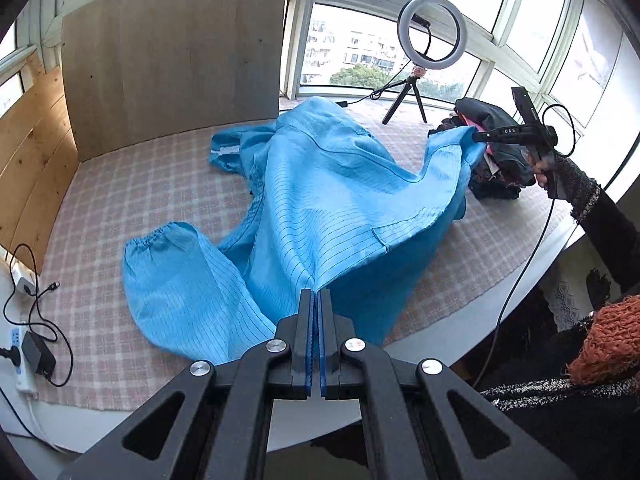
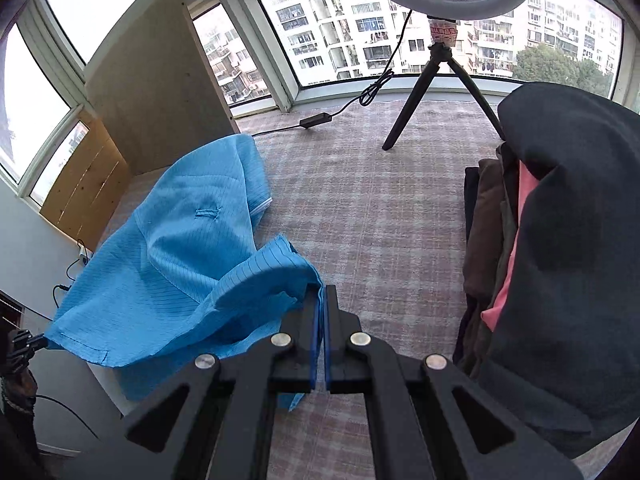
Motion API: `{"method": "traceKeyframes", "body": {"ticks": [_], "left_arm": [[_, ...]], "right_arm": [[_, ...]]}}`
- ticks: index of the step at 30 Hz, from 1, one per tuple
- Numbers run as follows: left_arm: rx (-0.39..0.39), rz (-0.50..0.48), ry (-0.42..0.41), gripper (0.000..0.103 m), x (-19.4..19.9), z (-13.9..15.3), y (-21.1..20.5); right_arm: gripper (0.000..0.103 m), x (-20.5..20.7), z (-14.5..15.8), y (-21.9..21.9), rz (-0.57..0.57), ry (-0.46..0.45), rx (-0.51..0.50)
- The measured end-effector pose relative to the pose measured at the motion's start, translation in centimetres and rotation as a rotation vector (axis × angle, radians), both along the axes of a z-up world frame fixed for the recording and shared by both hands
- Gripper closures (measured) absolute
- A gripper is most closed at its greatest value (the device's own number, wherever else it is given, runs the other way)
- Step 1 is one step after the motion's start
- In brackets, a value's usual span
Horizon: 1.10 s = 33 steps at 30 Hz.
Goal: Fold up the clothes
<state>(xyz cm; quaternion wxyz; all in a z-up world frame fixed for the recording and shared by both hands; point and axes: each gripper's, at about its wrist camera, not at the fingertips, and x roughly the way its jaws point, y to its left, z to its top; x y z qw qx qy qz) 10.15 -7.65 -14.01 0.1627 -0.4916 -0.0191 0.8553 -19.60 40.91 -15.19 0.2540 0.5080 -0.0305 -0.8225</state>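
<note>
A blue pinstriped garment (image 1: 328,204) with elastic cuffs lies spread over the checked table cloth (image 1: 132,184). My left gripper (image 1: 316,294) is shut on its near hem, lifting the cloth into a ridge. In the left wrist view, my right gripper (image 1: 480,136) grips another corner of the hem at the far right, held up by a person's hand. The right wrist view shows the right gripper (image 2: 322,290) shut on that blue corner (image 2: 280,268), with the rest of the garment (image 2: 180,256) draping away to the left. One sleeve (image 1: 176,276) lies flat at the near left.
A pile of dark and pink clothes (image 2: 560,240) sits at the right, close to my right gripper. A ring light on a tripod (image 1: 430,32) stands at the back with its cable. A wooden board (image 1: 172,60) stands at the back left. A power strip (image 1: 22,356) lies at the left edge.
</note>
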Motion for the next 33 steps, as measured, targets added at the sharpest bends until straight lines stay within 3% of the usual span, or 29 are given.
{"method": "traceKeyframes", "body": {"ticks": [5,8,11,12,15,23,26,28,29,30,33], "left_arm": [[-0.171,-0.153,-0.159,0.095,3.0,-6.2,7.5],[-0.219,-0.142,-0.138,0.092,3.4,-6.3,9.6],[-0.253,-0.114,-0.069,0.063,3.6,-5.1,11.4],[-0.274,-0.108,-0.038,0.058,3.6,-4.8,12.1],[-0.351,-0.091,0.060,0.057,3.0,-4.8,14.5],[-0.422,-0.113,0.072,0.055,-2.1,-9.8,19.0],[-0.389,-0.051,0.050,0.057,-4.1,-10.9,18.6],[-0.383,-0.034,0.029,0.059,-5.1,-11.6,18.2],[-0.398,-0.024,0.025,0.071,-5.4,-11.9,17.9],[-0.396,-0.011,0.019,0.099,-5.7,-11.9,17.4],[-0.346,0.041,0.008,0.101,-6.2,-10.5,14.6]], "right_arm": [[0.101,-0.8,-0.8,0.9,0.026,-0.011,0.007],[0.101,-0.7,0.0,0.9,0.054,0.000,-0.001],[0.101,-0.6,1.4,0.7,0.080,0.010,-0.038],[0.101,-0.6,2.2,0.6,0.086,0.024,-0.055],[0.101,-0.3,4.7,0.1,0.111,0.066,-0.094],[0.101,0.8,10.7,-2.1,0.198,0.166,-0.109],[0.101,1.0,11.6,-2.5,0.209,0.175,-0.107],[0.101,1.3,10.1,-2.4,0.204,0.151,-0.098],[0.101,1.4,9.4,-2.3,0.202,0.139,-0.094],[0.101,1.5,8.7,-2.3,0.199,0.127,-0.089],[0.101,1.8,6.5,-2.1,0.191,0.091,-0.076]]}}
